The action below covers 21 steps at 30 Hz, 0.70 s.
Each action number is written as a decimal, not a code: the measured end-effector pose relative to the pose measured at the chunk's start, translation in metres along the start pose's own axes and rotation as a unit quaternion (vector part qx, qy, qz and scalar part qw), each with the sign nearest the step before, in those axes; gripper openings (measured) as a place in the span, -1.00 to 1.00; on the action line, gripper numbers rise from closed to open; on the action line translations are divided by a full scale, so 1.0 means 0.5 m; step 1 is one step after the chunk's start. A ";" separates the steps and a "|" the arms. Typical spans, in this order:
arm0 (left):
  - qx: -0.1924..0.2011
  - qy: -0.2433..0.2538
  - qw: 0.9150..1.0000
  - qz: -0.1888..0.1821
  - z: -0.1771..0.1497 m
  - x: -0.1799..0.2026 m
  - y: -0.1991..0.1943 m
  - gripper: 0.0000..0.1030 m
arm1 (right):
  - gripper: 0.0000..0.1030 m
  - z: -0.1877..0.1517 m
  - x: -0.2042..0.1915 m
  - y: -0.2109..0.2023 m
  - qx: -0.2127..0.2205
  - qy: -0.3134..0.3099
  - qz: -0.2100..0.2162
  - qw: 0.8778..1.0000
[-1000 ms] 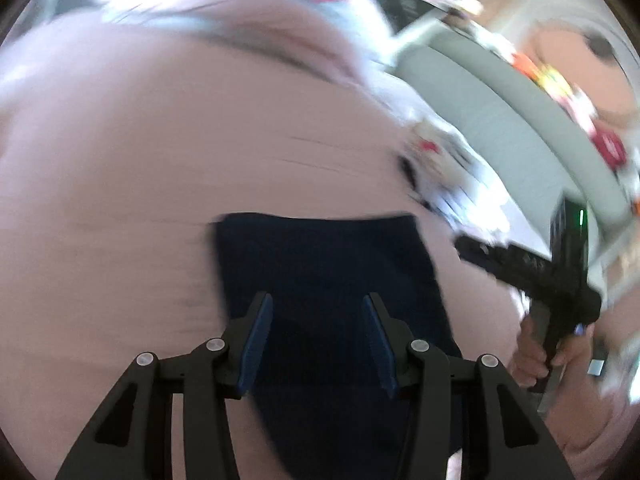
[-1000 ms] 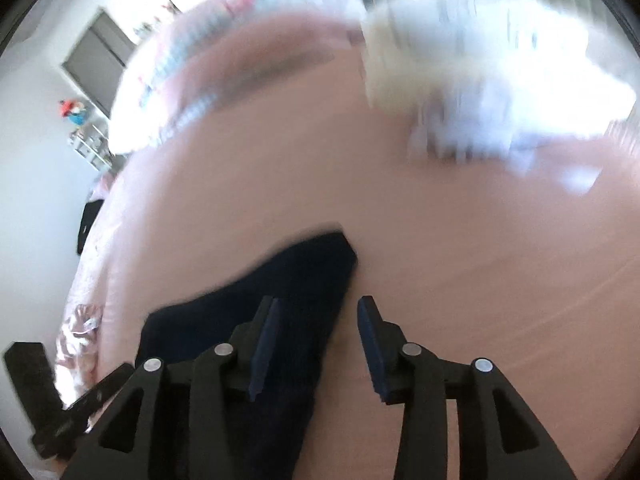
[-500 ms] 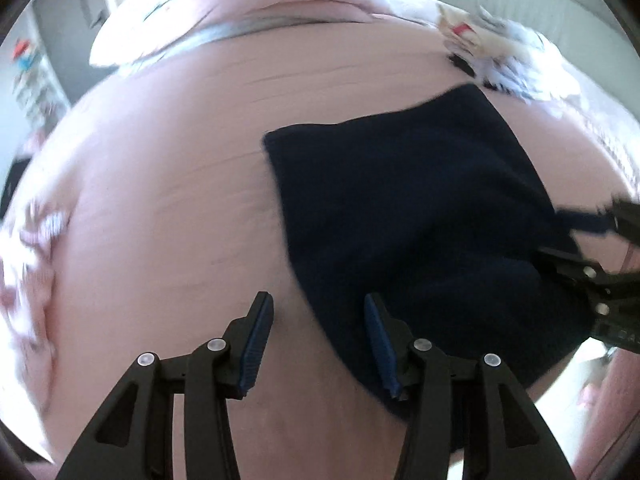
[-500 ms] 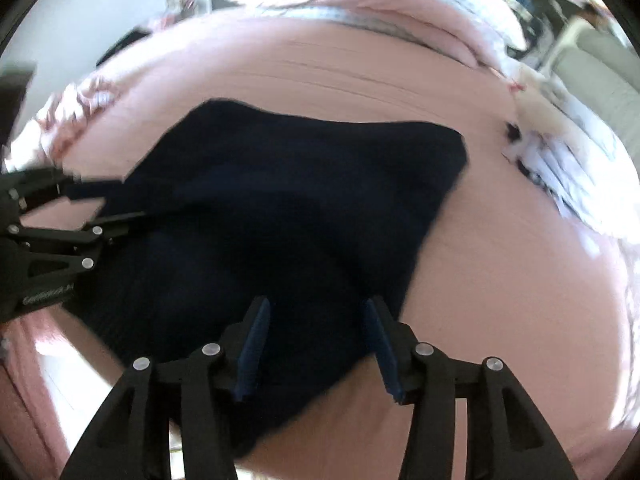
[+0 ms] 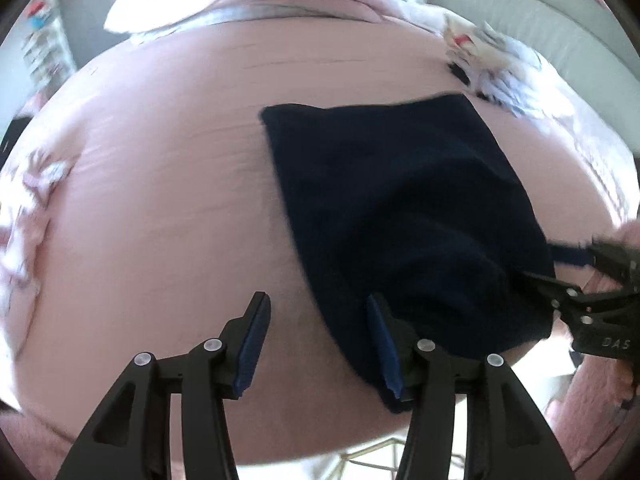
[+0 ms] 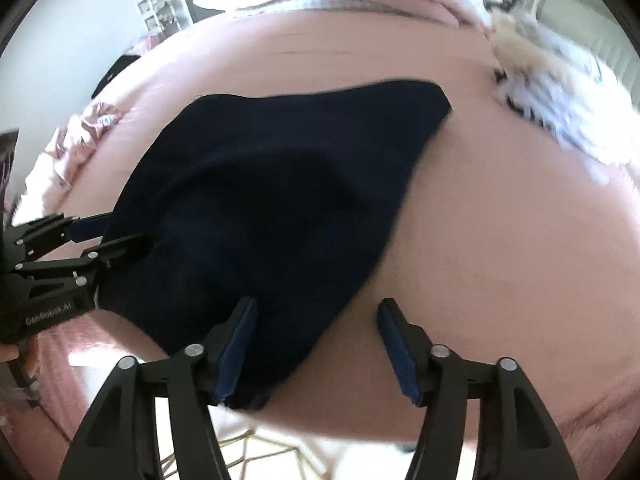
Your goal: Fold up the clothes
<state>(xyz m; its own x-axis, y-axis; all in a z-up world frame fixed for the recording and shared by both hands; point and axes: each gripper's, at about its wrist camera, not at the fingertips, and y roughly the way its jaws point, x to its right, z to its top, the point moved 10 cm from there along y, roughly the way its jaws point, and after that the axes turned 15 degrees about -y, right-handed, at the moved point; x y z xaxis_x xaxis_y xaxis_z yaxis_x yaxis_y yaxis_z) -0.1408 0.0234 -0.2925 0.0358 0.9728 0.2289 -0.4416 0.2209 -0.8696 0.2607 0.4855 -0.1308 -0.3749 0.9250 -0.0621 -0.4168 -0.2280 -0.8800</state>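
Observation:
A dark navy garment (image 5: 404, 216) lies spread on the pink bed (image 5: 160, 200); it also shows in the right wrist view (image 6: 272, 200). My left gripper (image 5: 318, 344) is open and straddles the garment's near left edge. My right gripper (image 6: 316, 348) is open at the garment's near right edge, its left finger over the cloth. Each gripper shows in the other's view: the right gripper (image 5: 568, 264) at the garment's right side, the left gripper (image 6: 100, 236) at its left side.
White and patterned clothes (image 5: 492, 64) lie piled at the bed's far right, also in the right wrist view (image 6: 552, 92). Pillows (image 5: 256, 0) lie at the head of the bed. A grey sofa (image 5: 540, 24) stands behind. The bed's near edge drops to the floor (image 6: 280, 452).
Both grippers have swung from the far side down to the garment's near edge. The garment now lies spread flat between them. Both stay open.

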 end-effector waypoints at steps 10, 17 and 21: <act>-0.050 -0.138 0.983 -0.113 -0.020 0.001 -0.013 -0.07 | 0.26 -0.060 0.082 -0.073 0.016 0.108 0.134 0.985; -0.026 -0.099 0.993 -0.062 0.006 0.001 0.020 -0.08 | 0.29 0.013 0.094 0.061 0.007 0.067 0.095 0.993; -0.014 -0.153 0.981 -0.116 0.077 0.002 0.019 -0.08 | 0.29 0.063 0.096 0.162 0.009 0.065 0.087 0.994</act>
<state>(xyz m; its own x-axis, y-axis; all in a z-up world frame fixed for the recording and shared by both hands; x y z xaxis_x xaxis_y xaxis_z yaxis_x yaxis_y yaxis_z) -0.1796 0.0239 -0.2837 -0.1411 0.8301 0.5394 -0.4283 0.4401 -0.7892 0.1832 0.5018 -0.1902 -0.3331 0.9023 -0.2735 -0.3706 -0.3920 -0.8420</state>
